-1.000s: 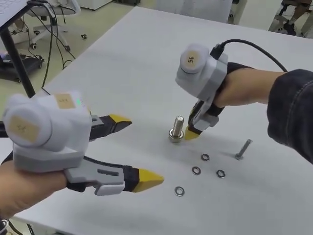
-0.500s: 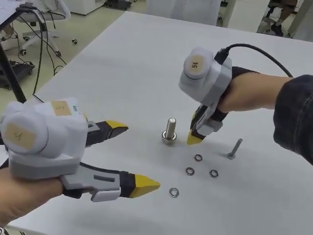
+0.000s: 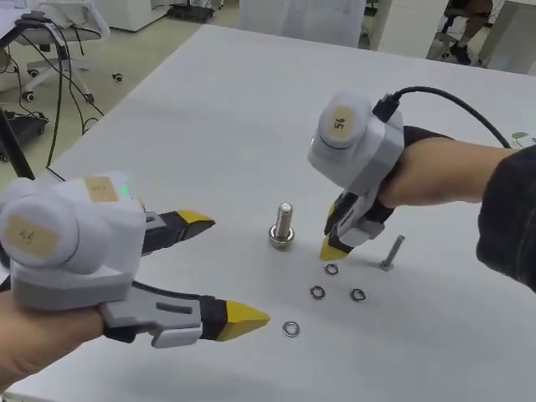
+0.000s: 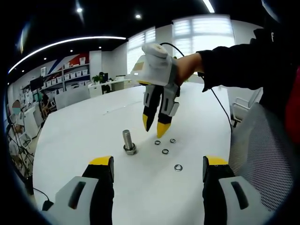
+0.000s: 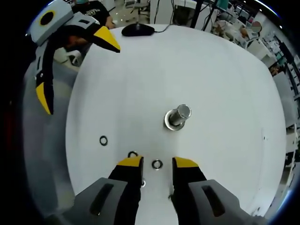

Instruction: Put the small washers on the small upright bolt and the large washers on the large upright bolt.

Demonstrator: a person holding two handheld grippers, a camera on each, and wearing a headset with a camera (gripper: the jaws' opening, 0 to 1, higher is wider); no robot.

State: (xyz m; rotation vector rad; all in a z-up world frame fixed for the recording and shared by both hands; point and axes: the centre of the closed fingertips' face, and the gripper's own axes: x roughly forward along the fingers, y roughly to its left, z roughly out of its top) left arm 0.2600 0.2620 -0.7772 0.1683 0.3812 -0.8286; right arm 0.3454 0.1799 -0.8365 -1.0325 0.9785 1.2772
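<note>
The right hand-held gripper (image 3: 332,243) pointed steeply down, jaws a little apart, with a small silver metal washer (image 5: 157,164) between their tips on the white counter (image 3: 218,126), near the large upright silver bolt (image 3: 282,224). The left hand-held gripper (image 3: 226,268) was level, jaws spread wide.

The white table (image 3: 218,117) in front of me is matte and plain. Near its middle the large bolt (image 3: 282,224) stands upright on its wide base. To the right of it, well apart, the small bolt (image 3: 390,251) stands on its head. Four rings lie flat on the top, none touching another. The far washer (image 3: 332,269) lies between the two bolts. The left washer (image 3: 317,292) and right washer (image 3: 358,295) lie side by side closer to me. The near washer (image 3: 291,329) lies closest to my edge.
</note>
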